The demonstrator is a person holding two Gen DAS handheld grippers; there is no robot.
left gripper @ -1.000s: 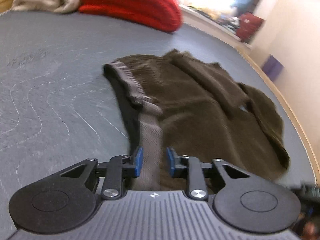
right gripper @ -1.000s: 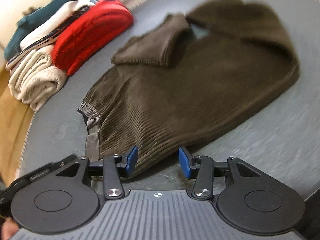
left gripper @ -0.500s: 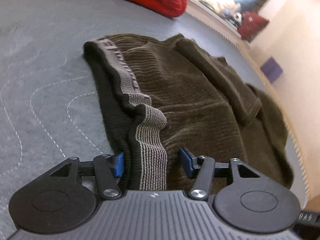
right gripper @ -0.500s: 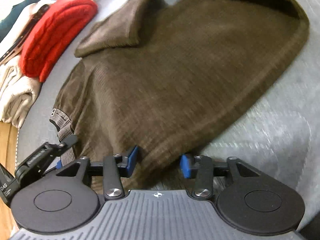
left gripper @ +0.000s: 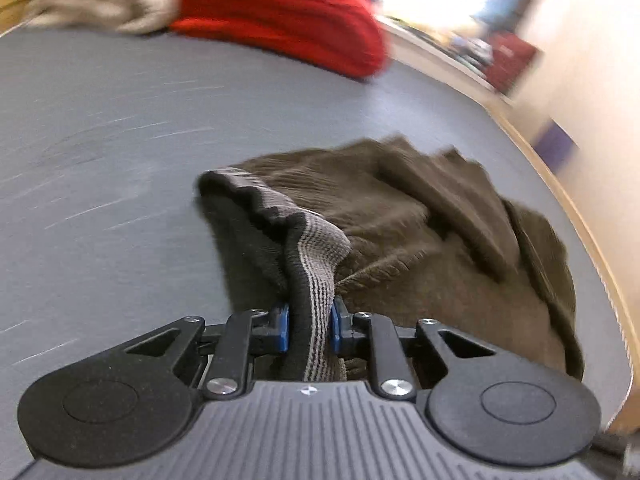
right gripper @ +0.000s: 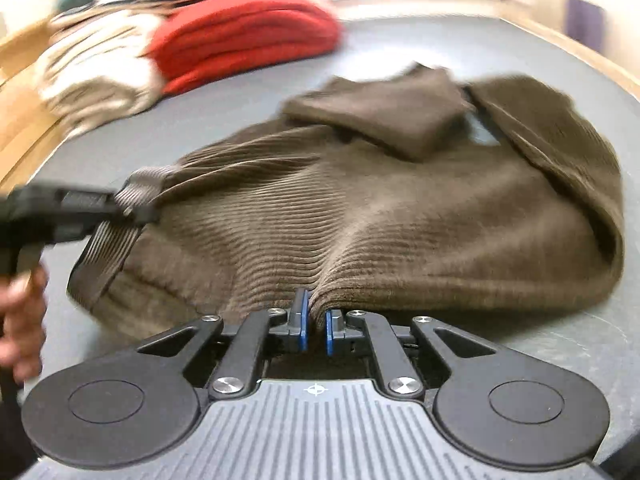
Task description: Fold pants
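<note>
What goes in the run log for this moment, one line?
stage: grasp | left gripper: closing on grey ribbed waistband | right gripper: closing on brown corduroy pants edge | surface: grey mat

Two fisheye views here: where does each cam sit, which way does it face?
Left wrist: on the left gripper, facing along its fingers, jaws closing on the waistband; no body shows.
Right wrist: on the right gripper, jaws closing on the pants edge; a hand at left.
Shared: pants, red stack, grey surface.
</note>
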